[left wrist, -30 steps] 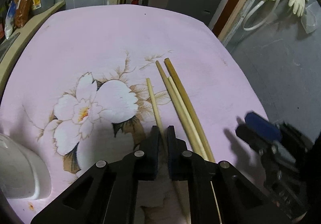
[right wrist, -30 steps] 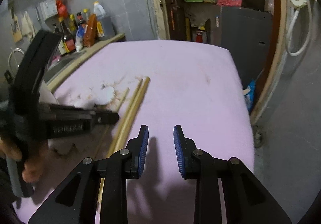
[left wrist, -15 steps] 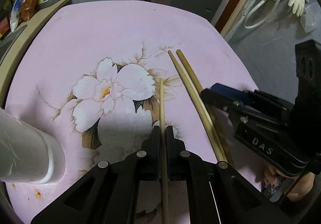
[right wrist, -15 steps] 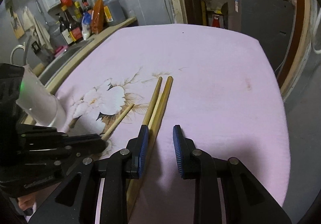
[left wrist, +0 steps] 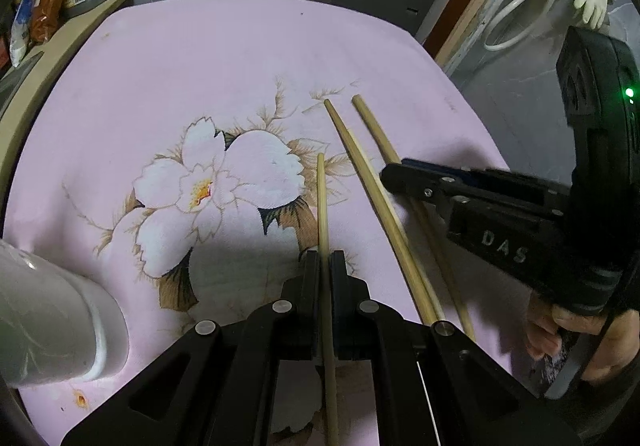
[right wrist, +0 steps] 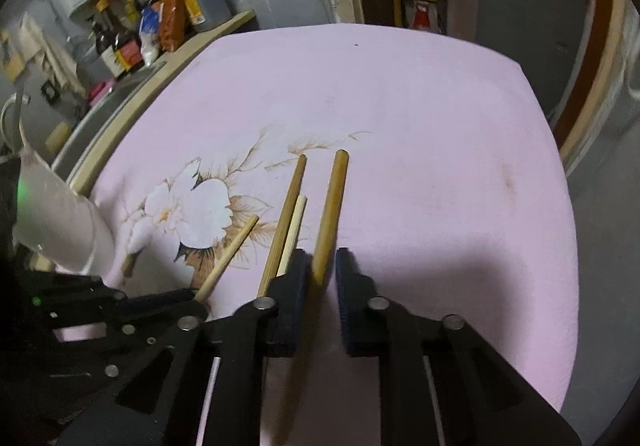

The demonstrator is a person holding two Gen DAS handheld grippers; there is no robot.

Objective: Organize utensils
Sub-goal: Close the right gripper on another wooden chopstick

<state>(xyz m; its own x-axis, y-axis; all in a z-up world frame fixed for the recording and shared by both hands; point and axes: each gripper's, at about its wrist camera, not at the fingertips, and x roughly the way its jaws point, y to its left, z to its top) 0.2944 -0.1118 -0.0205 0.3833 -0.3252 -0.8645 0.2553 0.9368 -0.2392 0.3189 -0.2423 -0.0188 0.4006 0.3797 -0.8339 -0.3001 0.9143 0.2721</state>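
The white cup [left wrist: 52, 322] at the left edge is cut off, so its top cannot be seen, and the near ends of the sticks hide under the black grippers. The left gripper [left wrist: 325, 266] is squeezed tight on a thin pale chopstick [left wrist: 321, 198], and the right gripper [right wrist: 322, 270] has just been closing, with a thicker tan chopstick [right wrist: 332, 202] between its jaws, but the picture is blurry there. Two more long chopsticks [right wrist: 286, 214] lie side by side on the pink flower cloth [right wrist: 400, 106], between the two held ones.
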